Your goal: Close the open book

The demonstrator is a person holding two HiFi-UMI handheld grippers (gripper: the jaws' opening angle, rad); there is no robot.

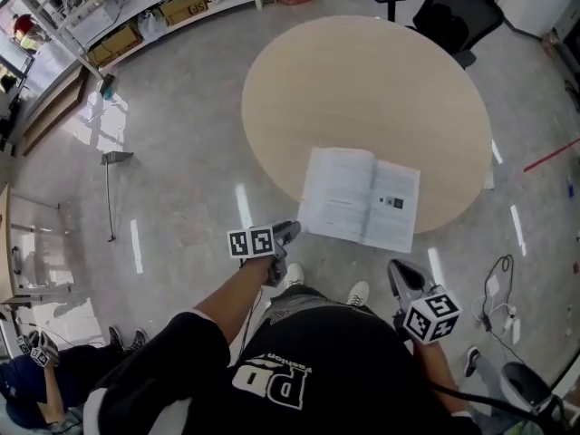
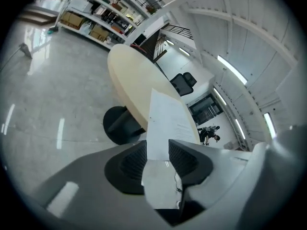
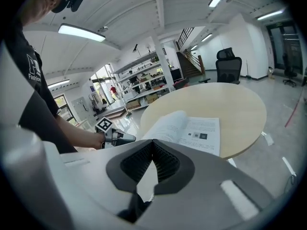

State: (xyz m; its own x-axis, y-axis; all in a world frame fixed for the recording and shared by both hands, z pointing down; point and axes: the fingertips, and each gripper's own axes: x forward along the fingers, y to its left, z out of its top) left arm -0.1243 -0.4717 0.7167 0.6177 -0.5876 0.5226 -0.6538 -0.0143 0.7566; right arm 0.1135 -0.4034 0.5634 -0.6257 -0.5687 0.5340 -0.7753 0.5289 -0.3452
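Note:
An open book (image 1: 360, 198) with white printed pages lies at the near edge of a round beige table (image 1: 362, 80). In the head view my left gripper (image 1: 288, 233) hangs just off the book's near left corner, below the table's rim. Its jaws stand apart, and the left gripper view shows the book's page (image 2: 165, 116) through the gap with nothing gripped. Further back, to the right of the book's near corner, my right gripper (image 1: 401, 275) is shut and empty. In the right gripper view its tips meet (image 3: 153, 142) below the book (image 3: 194, 131).
A black office chair (image 1: 458, 12) stands beyond the table. Shelves with boxes (image 1: 154, 7) line the far left. The table's dark pedestal base (image 2: 120, 123) sits under the top. Cables (image 1: 497, 302) lie on the floor at the right. My shoes (image 1: 292, 277) are at the table's near edge.

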